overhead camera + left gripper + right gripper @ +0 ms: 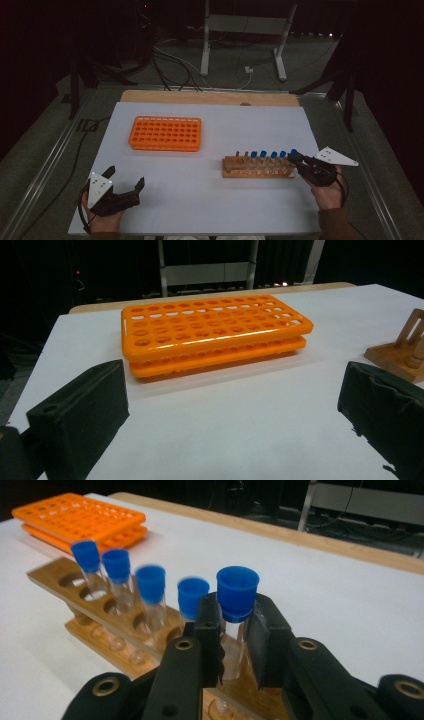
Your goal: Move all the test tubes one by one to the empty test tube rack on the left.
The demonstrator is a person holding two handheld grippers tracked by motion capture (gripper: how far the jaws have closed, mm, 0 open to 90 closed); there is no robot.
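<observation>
A wooden tube rack (257,167) stands right of the table's middle, with several blue-capped glass tubes (264,155) upright in it. My right gripper (296,159) is shut on the rightmost blue-capped tube (237,596), just below its cap; the tube still stands in the rack (100,625). An orange plastic rack (165,133) with empty holes lies at the back left. My left gripper (125,182) rests open near the front left edge, jaws wide apart and holding nothing, facing the orange rack (212,332).
White sheet (210,195) covers the table, with a wooden strip (210,97) along the far edge. Beyond it a metal stand (245,30) and cables lie on the dark floor. A corner of the wooden rack (400,347) shows in the left gripper view.
</observation>
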